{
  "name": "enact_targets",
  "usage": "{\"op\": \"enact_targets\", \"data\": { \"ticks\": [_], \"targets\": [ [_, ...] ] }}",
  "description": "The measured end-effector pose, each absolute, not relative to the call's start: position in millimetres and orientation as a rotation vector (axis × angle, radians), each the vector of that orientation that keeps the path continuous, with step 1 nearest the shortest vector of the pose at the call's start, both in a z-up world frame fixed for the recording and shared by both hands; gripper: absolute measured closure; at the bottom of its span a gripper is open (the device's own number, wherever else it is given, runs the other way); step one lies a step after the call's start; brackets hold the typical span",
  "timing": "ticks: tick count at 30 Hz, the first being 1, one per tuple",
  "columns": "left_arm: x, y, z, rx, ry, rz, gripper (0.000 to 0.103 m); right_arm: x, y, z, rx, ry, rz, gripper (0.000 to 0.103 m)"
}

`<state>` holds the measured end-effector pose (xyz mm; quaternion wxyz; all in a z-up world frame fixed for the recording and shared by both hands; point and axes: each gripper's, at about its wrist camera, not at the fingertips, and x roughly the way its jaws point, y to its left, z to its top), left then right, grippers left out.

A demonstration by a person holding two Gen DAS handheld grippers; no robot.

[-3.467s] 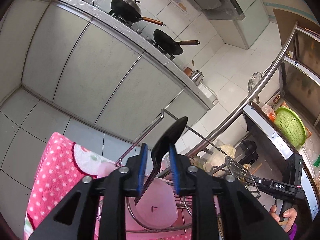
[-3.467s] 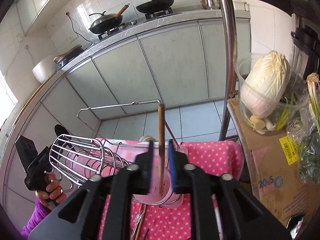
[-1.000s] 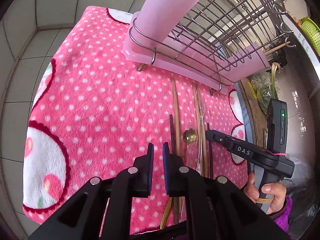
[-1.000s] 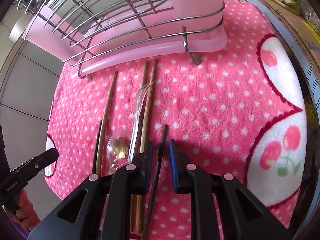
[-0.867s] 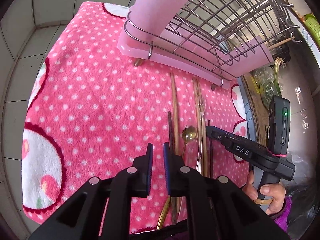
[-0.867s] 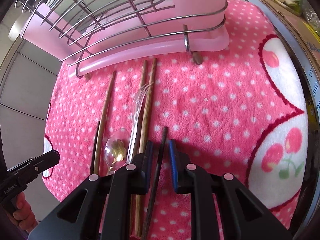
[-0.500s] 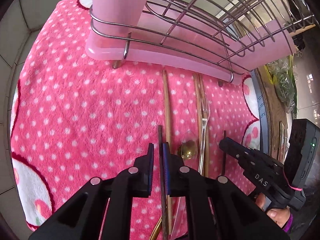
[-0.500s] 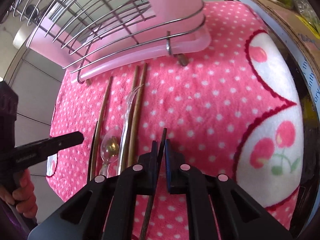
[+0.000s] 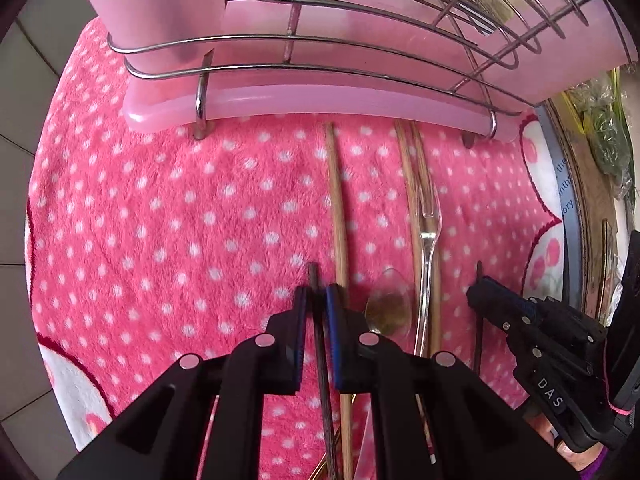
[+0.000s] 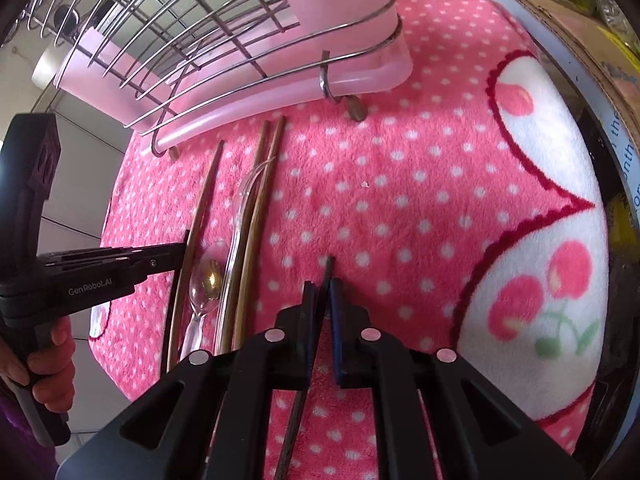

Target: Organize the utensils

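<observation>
– Two grabs at once. Left tongs shut tight on a dark stick, close to the near edge of the towel. Right tongs shut tight on the other dark stick, also by the near edge, further toward the right edge.

– Safe to lift now?

– Maybe not. Both pinched close to one tip. Lots of stick sticking out behind the pinch. Could tip down and slide out on the way up.

– Anything else to worry about?

– Yes. On the left, very close to a wood stick. Could drag it along. Could also bump the spoon and the clear fork just beside it, and roll them toward the near edge and off.

– And at the rack?

– Standing at the far edge of the towel, full of wires and gaps. Easy to poke a stick through the wrong gap. Easy to knock a wire and lose the grip, too.

– So what to do?

– Lift slowly. Keep both sticks flat. Hold tight until well inside the rack.
</observation>
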<state>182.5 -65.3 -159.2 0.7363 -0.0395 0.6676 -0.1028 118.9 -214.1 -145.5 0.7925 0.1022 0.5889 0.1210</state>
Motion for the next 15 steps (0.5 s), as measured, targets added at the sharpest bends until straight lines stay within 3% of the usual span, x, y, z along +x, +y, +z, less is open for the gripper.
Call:
{"op": "enact_targets", "data": {
  "ticks": [7,15],
  "targets": [
    [171.1,-44.5,-141.3,-0.189,1.382,-0.252,0.099,111.8,-219.7,-139.5,0.292,1.205,0.302,0.097],
    [130.3,1.8,-83.8,-0.310,1.105,-0.282,0.099,90.6,-238.2,-92.9,0.346,1.015,0.319,0.098]
  ]
}}
